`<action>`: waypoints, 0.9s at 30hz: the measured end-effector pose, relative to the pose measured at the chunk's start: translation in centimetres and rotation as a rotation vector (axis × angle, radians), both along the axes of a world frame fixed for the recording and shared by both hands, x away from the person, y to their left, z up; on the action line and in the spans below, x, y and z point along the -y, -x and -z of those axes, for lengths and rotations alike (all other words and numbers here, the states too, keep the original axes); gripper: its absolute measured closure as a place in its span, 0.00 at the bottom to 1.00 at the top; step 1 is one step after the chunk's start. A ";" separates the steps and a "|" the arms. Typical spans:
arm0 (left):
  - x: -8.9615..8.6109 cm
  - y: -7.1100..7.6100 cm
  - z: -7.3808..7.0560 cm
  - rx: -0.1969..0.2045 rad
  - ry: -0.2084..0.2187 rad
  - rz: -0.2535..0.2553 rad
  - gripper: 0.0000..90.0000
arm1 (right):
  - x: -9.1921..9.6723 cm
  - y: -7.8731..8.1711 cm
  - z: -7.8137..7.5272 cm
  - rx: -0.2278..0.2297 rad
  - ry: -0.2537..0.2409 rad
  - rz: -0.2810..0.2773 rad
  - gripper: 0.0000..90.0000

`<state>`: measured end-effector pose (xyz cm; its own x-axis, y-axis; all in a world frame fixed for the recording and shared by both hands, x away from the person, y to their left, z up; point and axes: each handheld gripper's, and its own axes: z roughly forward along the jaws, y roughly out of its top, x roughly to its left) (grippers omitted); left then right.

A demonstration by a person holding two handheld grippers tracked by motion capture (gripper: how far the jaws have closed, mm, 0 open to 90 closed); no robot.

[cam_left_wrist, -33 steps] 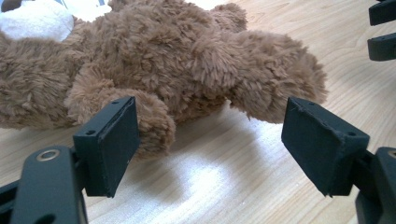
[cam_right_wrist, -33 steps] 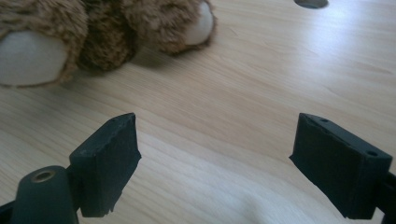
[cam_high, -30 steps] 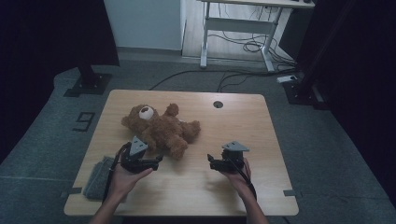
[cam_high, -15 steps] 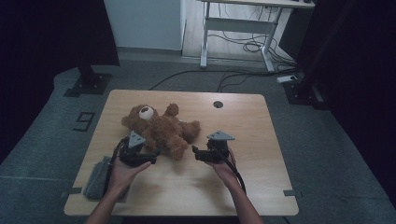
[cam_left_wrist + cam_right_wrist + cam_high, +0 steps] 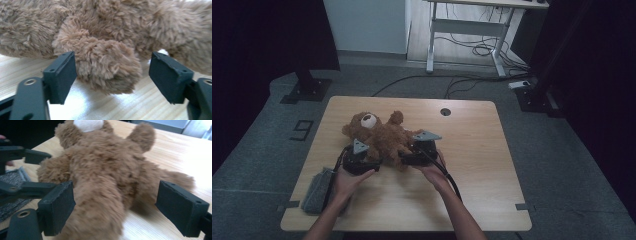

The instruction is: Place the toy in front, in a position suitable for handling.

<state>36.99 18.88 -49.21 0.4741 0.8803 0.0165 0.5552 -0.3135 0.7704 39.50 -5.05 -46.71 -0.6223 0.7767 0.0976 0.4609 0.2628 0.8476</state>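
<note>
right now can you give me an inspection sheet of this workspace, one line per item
surface: light wooden table with a round hole near the far edge
job's things: brown teddy bear lying on the table
clutter: grey cloth at the near left corner
grippers: left gripper jaws have just been closing, pads apart around a furry limb; right gripper jaws open around another limb
cables: black cable trailing from the right gripper; loose cables on the floor beyond the table
surroundings: white desk frame behind, dark stand at far left, a number marked on the grey floor
</note>
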 end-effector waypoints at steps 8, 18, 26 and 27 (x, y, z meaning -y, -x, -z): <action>-0.2 -0.5 0.9 0.019 -0.017 -0.032 0.55 | -2.4 -1.5 3.4 -0.076 0.065 -0.009 0.20; -2.4 -0.9 0.8 0.020 0.137 -0.020 0.79 | -2.7 -2.5 5.6 -0.114 0.095 -0.059 0.59; -2.6 -1.3 -0.2 0.032 0.242 0.012 0.82 | -1.8 -2.4 4.7 -0.058 0.052 -0.020 0.72; -2.5 -1.3 -0.4 0.036 0.241 0.015 0.83 | -1.7 -2.4 4.6 -0.052 0.044 -0.012 0.72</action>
<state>38.33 21.43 -48.82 0.4897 0.8539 -0.1763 0.5229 -0.1259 0.8430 41.93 -3.34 -51.29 -0.6265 0.7735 0.0960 0.5010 0.3053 0.8098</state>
